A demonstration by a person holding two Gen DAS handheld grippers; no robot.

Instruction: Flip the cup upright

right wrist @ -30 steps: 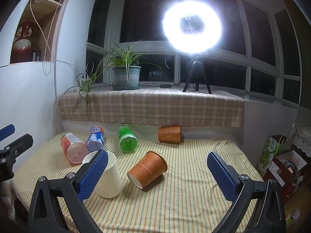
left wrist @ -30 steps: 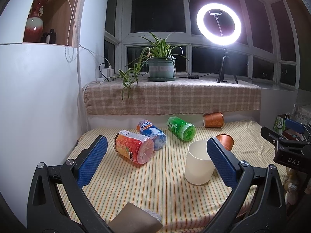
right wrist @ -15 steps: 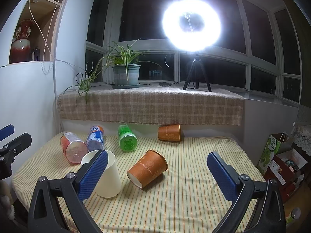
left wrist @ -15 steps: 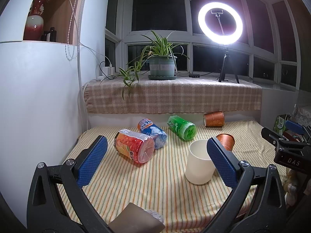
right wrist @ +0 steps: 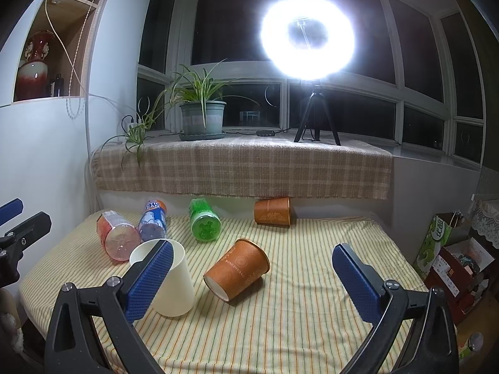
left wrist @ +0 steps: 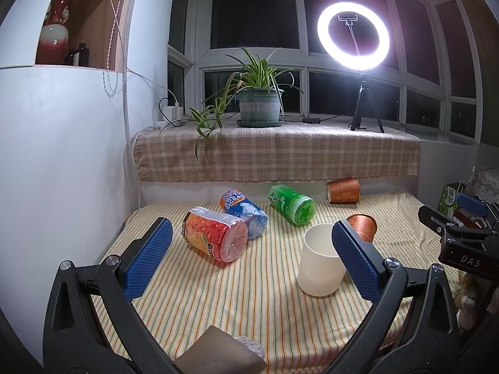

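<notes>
A cream cup (left wrist: 319,261) stands upright on the striped cloth; it also shows in the right wrist view (right wrist: 173,283), behind my right gripper's left finger. An orange paper cup (right wrist: 238,268) lies on its side in the middle, its mouth toward me; in the left wrist view (left wrist: 363,226) it is half hidden. A second orange cup (right wrist: 272,211) lies on its side by the back wall. My left gripper (left wrist: 249,258) is open and empty. My right gripper (right wrist: 249,283) is open and empty, held back from the lying orange cup.
Three drink bottles lie on the cloth: an orange one (left wrist: 215,238), a blue one (left wrist: 244,213) and a green one (left wrist: 291,204). A sill behind holds a potted plant (left wrist: 259,106) and a ring light (left wrist: 354,35). Boxes (right wrist: 452,258) stand on the right.
Both grippers stay open and empty. The views have shifted only slightly, and the cups and bottles have not moved.
</notes>
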